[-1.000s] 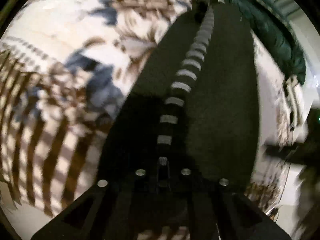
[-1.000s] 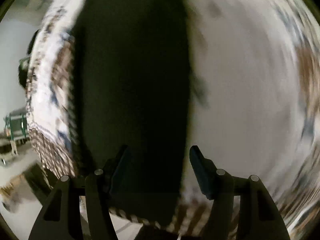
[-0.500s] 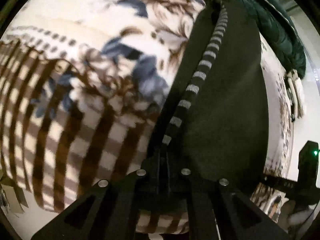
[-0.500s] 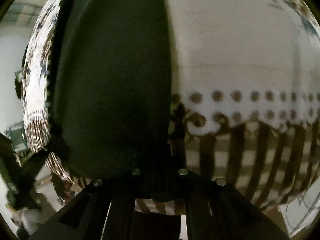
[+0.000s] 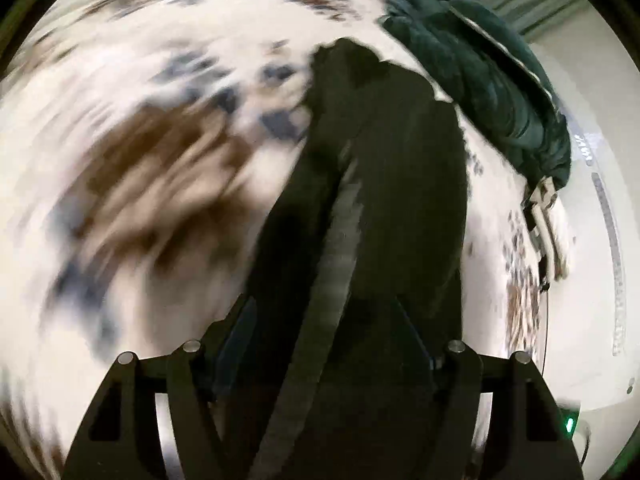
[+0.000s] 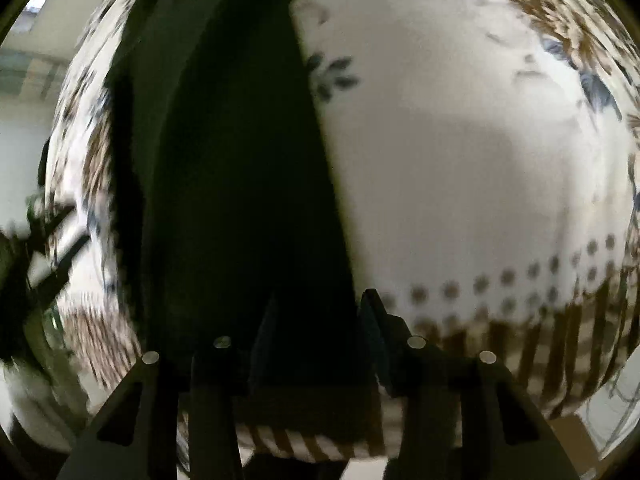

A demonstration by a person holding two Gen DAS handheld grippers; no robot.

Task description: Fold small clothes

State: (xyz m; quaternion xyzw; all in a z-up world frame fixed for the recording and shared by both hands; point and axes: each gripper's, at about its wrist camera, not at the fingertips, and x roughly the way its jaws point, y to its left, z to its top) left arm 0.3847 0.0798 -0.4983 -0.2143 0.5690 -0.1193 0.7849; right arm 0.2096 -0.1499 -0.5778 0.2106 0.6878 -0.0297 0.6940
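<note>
Your left gripper [image 5: 324, 336] has its jaws spread wide, one finger on each side of the black garment [image 5: 384, 184]; nothing is pinched. The grey striped band [image 5: 332, 264] runs up between the fingers, likely why you're lined up on it: it marks the garment's long axis.

Your right gripper [image 6: 316, 320] is also parted, straddling the near end of the same garment [image 6: 224, 168], with its right finger [image 6: 374, 320] just past the cloth's right edge over the patterned bedspread [image 6: 460, 152]. Can't tell if either finger touches fabric; the dark cloth hides the contact.

The garment lies long and narrow on the bedspread [image 5: 160, 128], running away from both cameras. It looks folded lengthwise, so I'd judge the next fold is end to end.

The green quilt [image 5: 488, 80] sits just beyond the garment's far end, to its right. Keep the fold short of it. The left view is motion-blurred, so edge detail is unreliable.
</note>
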